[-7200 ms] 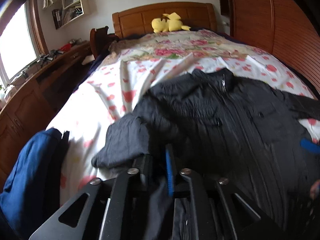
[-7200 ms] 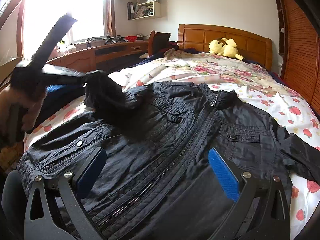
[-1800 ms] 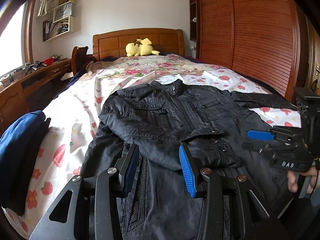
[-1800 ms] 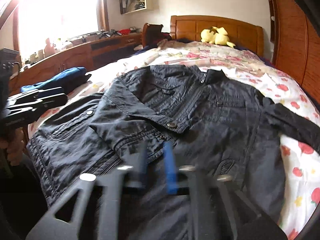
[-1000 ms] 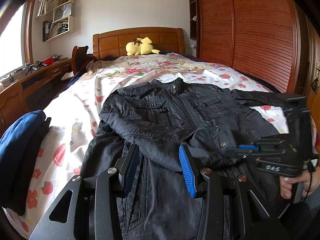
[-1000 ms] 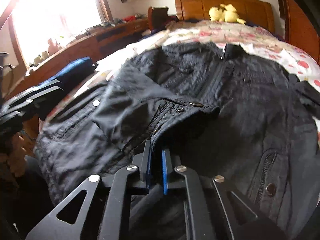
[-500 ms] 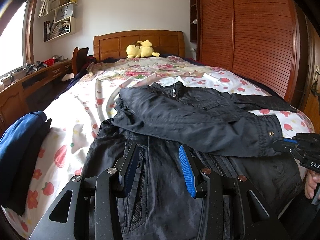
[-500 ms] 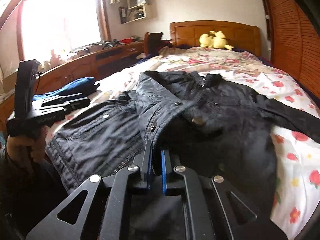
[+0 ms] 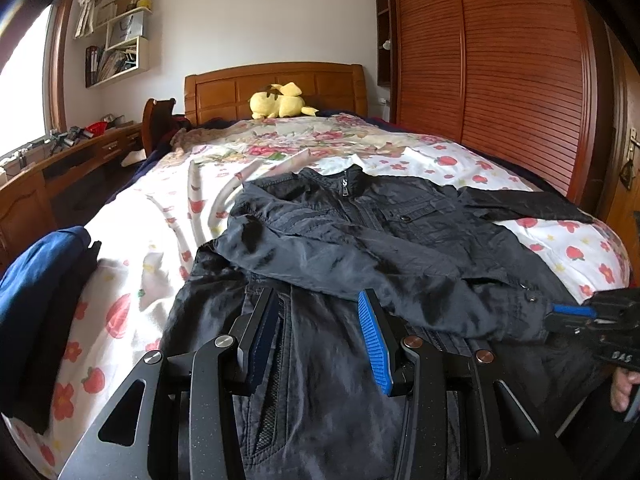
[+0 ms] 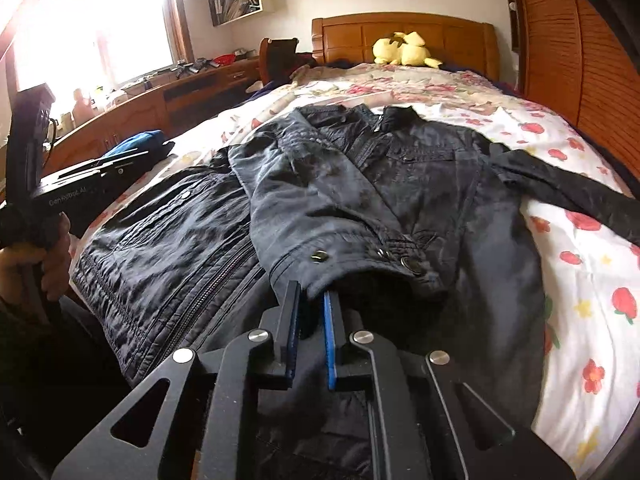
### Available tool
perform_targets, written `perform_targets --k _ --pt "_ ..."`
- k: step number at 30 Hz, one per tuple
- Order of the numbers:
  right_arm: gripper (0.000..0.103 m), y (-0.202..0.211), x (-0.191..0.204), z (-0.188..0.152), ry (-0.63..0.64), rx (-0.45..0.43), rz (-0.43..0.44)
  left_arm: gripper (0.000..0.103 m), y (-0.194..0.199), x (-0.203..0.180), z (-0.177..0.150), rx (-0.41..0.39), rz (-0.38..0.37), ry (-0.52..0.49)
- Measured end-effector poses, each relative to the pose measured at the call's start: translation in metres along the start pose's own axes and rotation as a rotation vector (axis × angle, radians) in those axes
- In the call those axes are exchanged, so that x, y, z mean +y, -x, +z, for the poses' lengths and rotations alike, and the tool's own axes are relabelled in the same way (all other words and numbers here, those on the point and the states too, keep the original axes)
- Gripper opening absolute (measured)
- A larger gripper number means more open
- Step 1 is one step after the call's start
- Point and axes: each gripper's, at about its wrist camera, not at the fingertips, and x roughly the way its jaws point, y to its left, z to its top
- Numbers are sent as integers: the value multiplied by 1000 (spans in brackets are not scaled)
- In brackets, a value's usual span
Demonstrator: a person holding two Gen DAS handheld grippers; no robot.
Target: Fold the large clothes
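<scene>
Black jacket (image 10: 420, 184) on floral bed (image 10: 580, 280), "GenRobot.AI" on left gripper (image 10: 132, 164)

Both fisheye cameras are sitting close over the foot end of the bed (image 9: 168, 216), looking along it toward the headboard (image 9: 276, 88). The left wrist view is facing the headboard from left of the black jacket (image 9: 360, 240), angled gently down, catching the right gripper (image 9: 560, 316) at its right edge. The right wrist view is tilting down more steeply, nearer the jacket's cuff (image 10: 360, 268). Both are sharing the jacket, headboard and yellow plush toy (image 10: 402, 50).
</scene>
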Motion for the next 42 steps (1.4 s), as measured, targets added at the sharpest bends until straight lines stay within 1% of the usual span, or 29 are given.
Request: perform_targets --k 1,3,6,8,9,11,13,15,16,19,21,22,24,28,35,38,42 --pt "20 4 0 1 4 -14 -5 43 0 -1 -1 -3 2 -1" --pt "40 10 -1 3 17 -42 -21 43 0 -2 -1 -12 -4 5" --pt "42 11 -3 11 34 -62 -31 43 -1 -5 -2 -24 -15 7" --pt "45 5 -3 16 57 -54 -35 48 -3 -7 -2 -20 -14 -1" --pt "45 -1 -2 19 81 -44 -44 51 -5 -8 -2 -14 -17 -3" --pt "45 -17 -3 25 116 -16 -61 54 -6 -9 -2 -5 -34 0" --pt "45 -33 -9 30 121 15 -60 60 -7 -10 -1 -4 -49 9" --pt "45 -50 -18 35 111 41 -56 64 -8 -11 0 -1 -59 16" --pt "45 -57 -22 37 108 50 -51 65 -9 -12 0 5 -60 18" --pt "45 -84 -36 38 90 129 -23 66 -14 -15 -1 26 -51 13" --pt "45 -100 -41 33 100 183 -2 66 -17 -17 0 45 -44 8" --pt "45 -103 -43 30 102 188 6 66 -19 -18 0 58 -42 11" --pt "45 -102 -44 26 99 163 12 66 -21 -21 2 78 -37 15" --pt "46 -99 -44 21 98 140 19 66 -18 -29 6 94 -36 12" --pt "46 -101 -51 23 60 140 66 66 -10 -37 11 85 -34 5" --pt "46 -100 -51 22 57 128 69 66 -11 -42 14 80 -21 -23" --pt "46 -99 -49 21 67 121 59 66 -18 -45 20 82 -34 -33"
